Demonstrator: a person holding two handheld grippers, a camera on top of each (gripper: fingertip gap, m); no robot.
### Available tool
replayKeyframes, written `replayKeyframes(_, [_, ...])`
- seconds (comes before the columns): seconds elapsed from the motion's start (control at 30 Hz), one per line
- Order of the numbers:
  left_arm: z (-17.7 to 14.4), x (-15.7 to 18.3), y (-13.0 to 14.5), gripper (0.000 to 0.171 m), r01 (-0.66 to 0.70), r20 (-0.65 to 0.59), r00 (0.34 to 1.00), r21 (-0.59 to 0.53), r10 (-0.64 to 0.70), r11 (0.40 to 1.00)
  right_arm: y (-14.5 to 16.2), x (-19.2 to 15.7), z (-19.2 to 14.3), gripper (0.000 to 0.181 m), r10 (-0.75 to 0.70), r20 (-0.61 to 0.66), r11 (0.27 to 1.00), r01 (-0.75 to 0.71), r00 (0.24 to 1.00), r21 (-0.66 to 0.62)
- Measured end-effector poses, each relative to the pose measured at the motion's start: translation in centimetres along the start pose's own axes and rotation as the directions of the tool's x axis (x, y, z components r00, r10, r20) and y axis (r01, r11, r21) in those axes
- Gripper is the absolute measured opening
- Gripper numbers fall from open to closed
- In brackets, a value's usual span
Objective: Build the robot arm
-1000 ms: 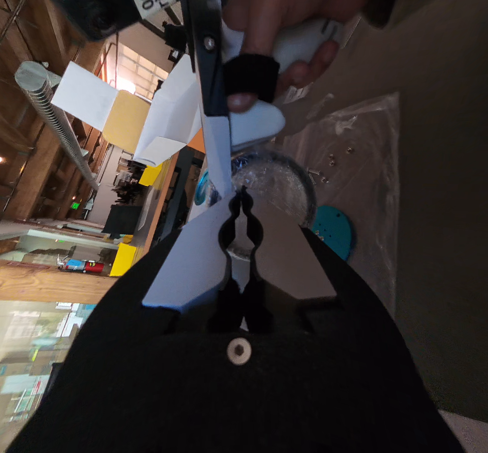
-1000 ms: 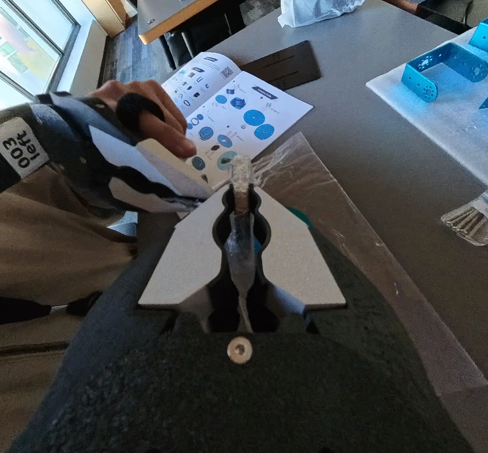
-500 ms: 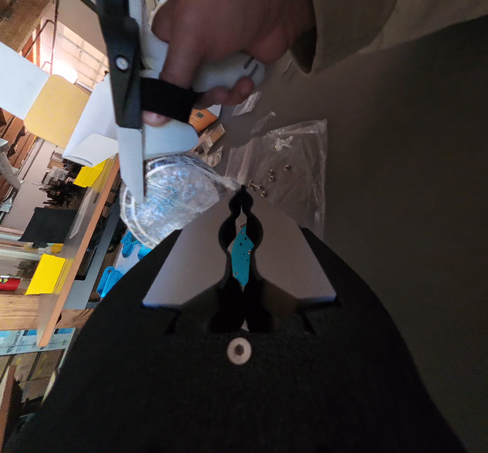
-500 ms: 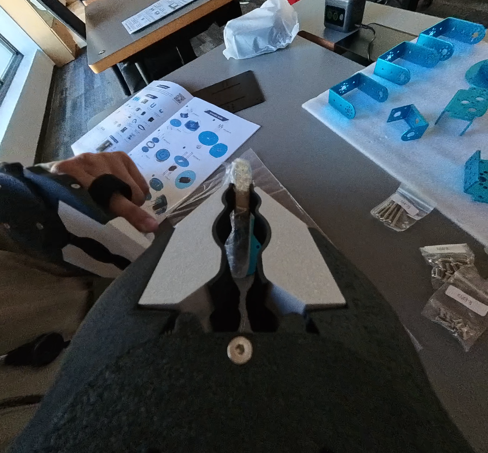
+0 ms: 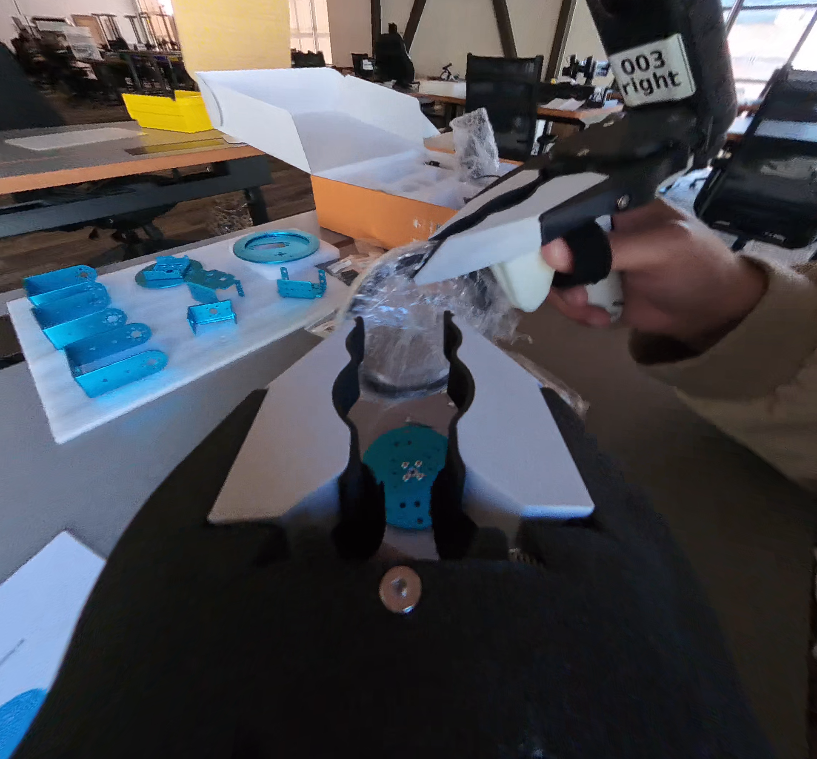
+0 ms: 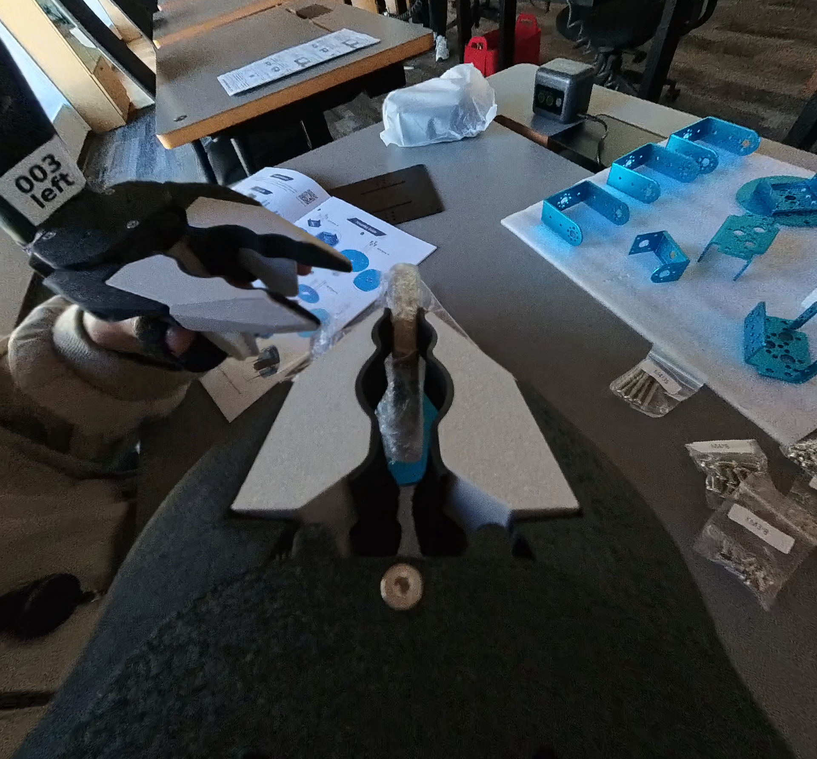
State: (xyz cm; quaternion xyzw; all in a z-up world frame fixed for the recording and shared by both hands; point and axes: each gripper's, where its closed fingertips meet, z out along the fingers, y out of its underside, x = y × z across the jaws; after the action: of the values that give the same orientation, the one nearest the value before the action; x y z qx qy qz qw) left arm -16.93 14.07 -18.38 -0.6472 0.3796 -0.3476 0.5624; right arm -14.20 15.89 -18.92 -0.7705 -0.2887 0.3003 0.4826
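Two claws: right claw (image 6: pixel 403 331) clamping one wrapped ring (image 5: pixel 400 331).

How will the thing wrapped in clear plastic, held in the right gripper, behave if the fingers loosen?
The plastic-wrapped ring, clamped edge-on in the right gripper, looks rigid but its crinkled film is probably slippery. Being round, it may roll. The loose film would likely flop.
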Motion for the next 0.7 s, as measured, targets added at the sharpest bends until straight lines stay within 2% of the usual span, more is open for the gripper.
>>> replayKeyframes(0.17, [1.4,-0.1,0.5,0.034,0.082,0.093,0.992,-0.017,-0.08,0.997,-0.7,-0.8,0.4,0.009,-0.011,-0.007,0.998,0.011,1.0,0.067])
replayKeyframes(0.27, [0.2,-1.5,-0.7,0.034,0.241,0.092,0.964,0.105,-0.251,0.965,-1.4,-0.9,-0.1,0.009,-0.018,-0.02,0.992,0.021,1.0,0.122])
replayKeyframes(0.3, [-0.3,-1.9,-1.0,0.034,0.258,0.098,0.958,0.128,-0.271,0.958,-1.4,-0.8,-0.2,0.009,-0.026,-0.027,0.991,0.03,0.999,0.127])
replayKeyframes(0.43, [0.6,-0.7,-0.2,0.035,0.122,0.162,0.979,0.05,-0.128,0.991,-1.4,-1.8,0.2,0.009,0.002,0.012,0.988,-0.004,1.0,0.152])
replayKeyframes(0.57, [1.5,-0.8,0.5,0.034,0.031,0.283,0.959,0.008,-0.032,0.999,-1.3,-2.1,0.7,0.009,0.024,-0.019,0.987,-0.021,1.0,0.161])
replayKeyframes(0.7, [2.1,-1.0,0.9,0.028,-0.072,0.371,0.926,-0.013,0.072,0.997,-0.6,-2.8,1.0,0.011,0.189,0.079,0.967,-0.199,0.979,0.157])
